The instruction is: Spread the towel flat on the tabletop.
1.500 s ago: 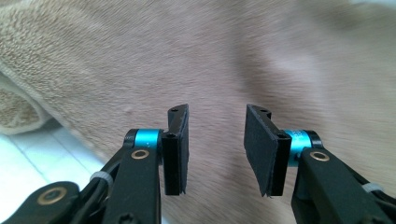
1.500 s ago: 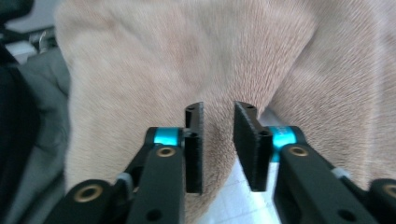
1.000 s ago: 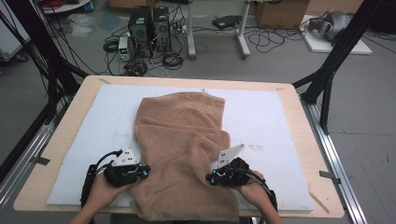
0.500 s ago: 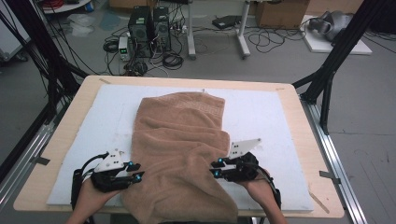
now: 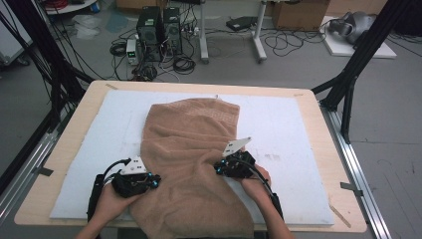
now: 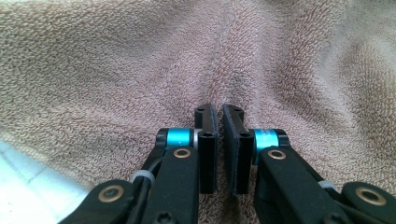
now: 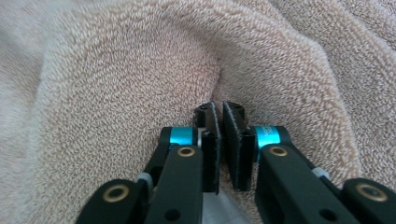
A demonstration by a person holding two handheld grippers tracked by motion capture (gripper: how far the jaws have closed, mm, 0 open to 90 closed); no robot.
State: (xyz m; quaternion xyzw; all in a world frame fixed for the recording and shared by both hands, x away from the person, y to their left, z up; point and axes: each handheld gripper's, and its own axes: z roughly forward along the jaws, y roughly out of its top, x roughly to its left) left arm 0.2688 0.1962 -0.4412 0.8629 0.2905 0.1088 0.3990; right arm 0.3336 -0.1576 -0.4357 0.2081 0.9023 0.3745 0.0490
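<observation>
Tan terry towel [image 5: 191,159] spread lengthwise on white padded table [image 5: 298,129]; left gripper [image 5: 149,183] at its left edge, right gripper [image 5: 221,169] at its right edge; both jaws just closing, clenched with no cloth between

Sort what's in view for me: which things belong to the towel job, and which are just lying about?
In the job:
tan towel
left tongs, shut
right tongs, shut
white mat

Lying about:
computer towers on the floor
floor cables
cardboard box
</observation>
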